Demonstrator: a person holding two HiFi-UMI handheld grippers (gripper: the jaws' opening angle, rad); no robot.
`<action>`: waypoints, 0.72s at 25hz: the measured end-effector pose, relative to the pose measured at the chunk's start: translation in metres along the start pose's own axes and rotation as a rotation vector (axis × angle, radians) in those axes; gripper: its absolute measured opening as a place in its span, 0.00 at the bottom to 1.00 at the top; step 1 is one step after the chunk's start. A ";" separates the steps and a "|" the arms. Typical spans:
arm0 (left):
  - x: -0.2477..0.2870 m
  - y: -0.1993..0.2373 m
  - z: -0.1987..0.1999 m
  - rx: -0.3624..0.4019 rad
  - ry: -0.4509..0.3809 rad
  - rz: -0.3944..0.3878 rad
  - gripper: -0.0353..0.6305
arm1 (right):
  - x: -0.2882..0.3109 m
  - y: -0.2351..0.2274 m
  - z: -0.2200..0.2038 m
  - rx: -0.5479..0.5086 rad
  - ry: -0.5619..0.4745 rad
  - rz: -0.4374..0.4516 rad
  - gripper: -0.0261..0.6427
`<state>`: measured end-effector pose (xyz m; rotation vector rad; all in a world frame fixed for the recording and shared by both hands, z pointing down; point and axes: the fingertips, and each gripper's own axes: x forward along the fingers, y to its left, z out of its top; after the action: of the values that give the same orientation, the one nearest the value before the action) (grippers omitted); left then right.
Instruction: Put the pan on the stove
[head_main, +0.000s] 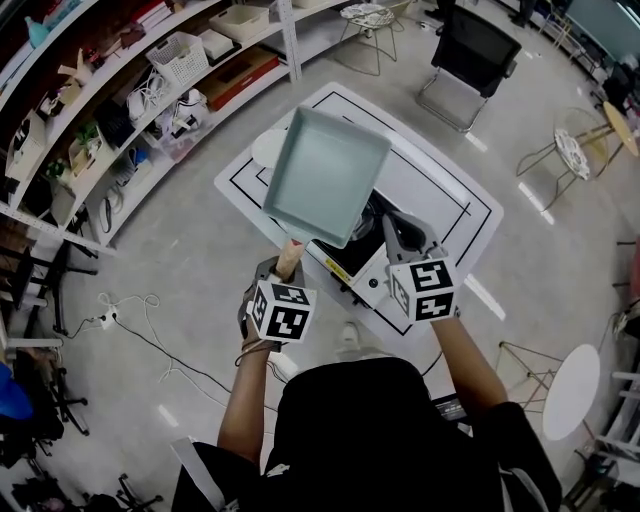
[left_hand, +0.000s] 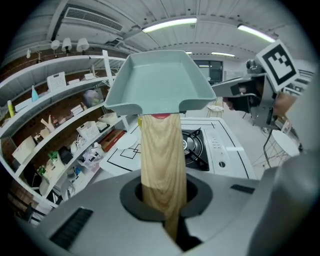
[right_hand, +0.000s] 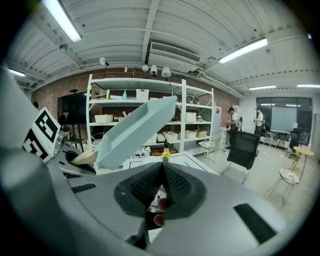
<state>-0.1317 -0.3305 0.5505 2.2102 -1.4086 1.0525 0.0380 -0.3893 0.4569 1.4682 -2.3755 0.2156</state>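
A pale blue-green square pan (head_main: 325, 175) hangs tilted in the air above the white stove (head_main: 362, 275) and its black burner (left_hand: 192, 145). My left gripper (head_main: 286, 266) is shut on the pan's wooden handle (left_hand: 161, 160), which runs straight up between the jaws to the pan (left_hand: 157, 82). My right gripper (head_main: 392, 226) is just right of the pan, over the stove, shut with nothing in it. In the right gripper view the pan (right_hand: 132, 130) slants across the left side, and the jaws (right_hand: 161, 185) meet in a closed seam.
The stove sits on a white table (head_main: 455, 205) marked with black lines, with a white plate (head_main: 267, 148) at its far left. A yellow bottle (right_hand: 165, 155) stands on the table. Shelves (head_main: 120, 90) line the left wall. A black chair (head_main: 470, 55) stands beyond the table.
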 end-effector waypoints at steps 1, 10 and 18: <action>0.004 -0.001 -0.002 0.008 0.016 -0.003 0.07 | 0.001 -0.001 -0.001 0.002 0.003 -0.001 0.04; 0.033 -0.011 -0.018 0.071 0.150 -0.051 0.07 | 0.007 -0.010 -0.010 0.020 0.019 -0.011 0.04; 0.056 -0.017 -0.035 0.112 0.255 -0.092 0.07 | 0.011 -0.023 -0.017 0.036 0.035 -0.027 0.04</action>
<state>-0.1180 -0.3376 0.6173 2.1017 -1.1540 1.3544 0.0574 -0.4034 0.4751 1.4997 -2.3339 0.2767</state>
